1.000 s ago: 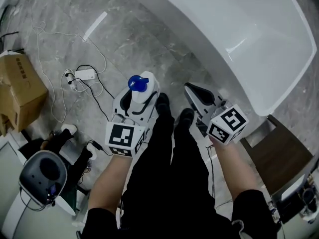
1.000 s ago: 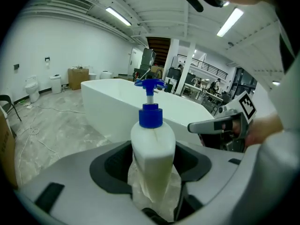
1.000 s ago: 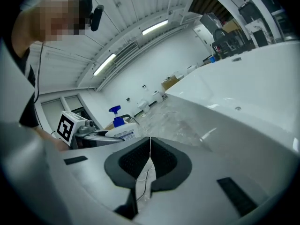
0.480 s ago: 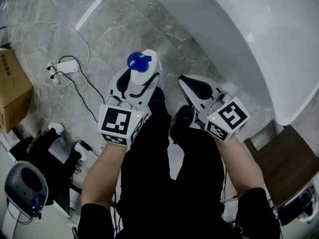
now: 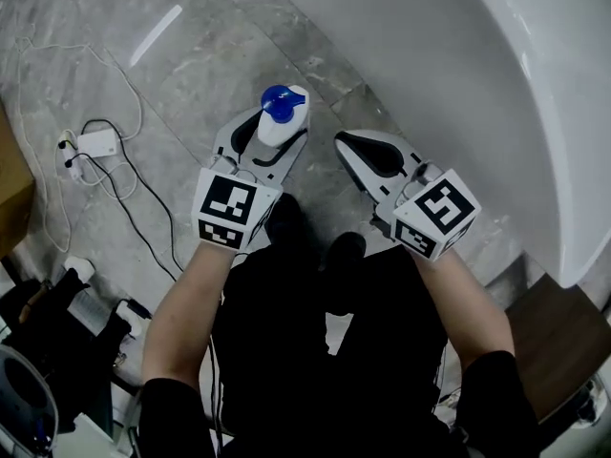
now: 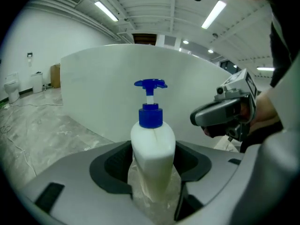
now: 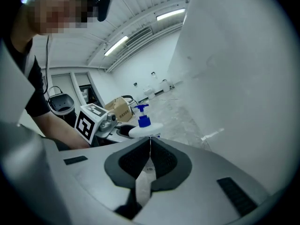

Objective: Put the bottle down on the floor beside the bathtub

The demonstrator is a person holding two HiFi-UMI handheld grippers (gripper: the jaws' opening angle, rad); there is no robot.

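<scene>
A white pump bottle (image 5: pixel 283 114) with a blue pump head stands upright between the jaws of my left gripper (image 5: pixel 275 134), which is shut on its body. In the left gripper view the bottle (image 6: pixel 152 146) fills the gap between the black pads, with the white bathtub wall (image 6: pixel 108 88) right behind it. My right gripper (image 5: pixel 355 151) hangs beside it to the right, shut with nothing in it; its jaws meet (image 7: pixel 149 153) in its own view. The bathtub (image 5: pixel 458 74) curves along the upper right, above the grey marble floor (image 5: pixel 191 55).
A white power adapter (image 5: pixel 95 143) with loose cables lies on the floor at the left. A cardboard box edge (image 5: pixel 8 184) shows at the far left, dark gear (image 5: pixel 57 313) at lower left, and a brown wooden piece (image 5: pixel 558 337) at lower right. The person's shoes (image 5: pixel 286 219) stand behind the grippers.
Both grippers have sunk toward the floor, the left one carrying the bottle down with it. The floor and tub now look closer.
</scene>
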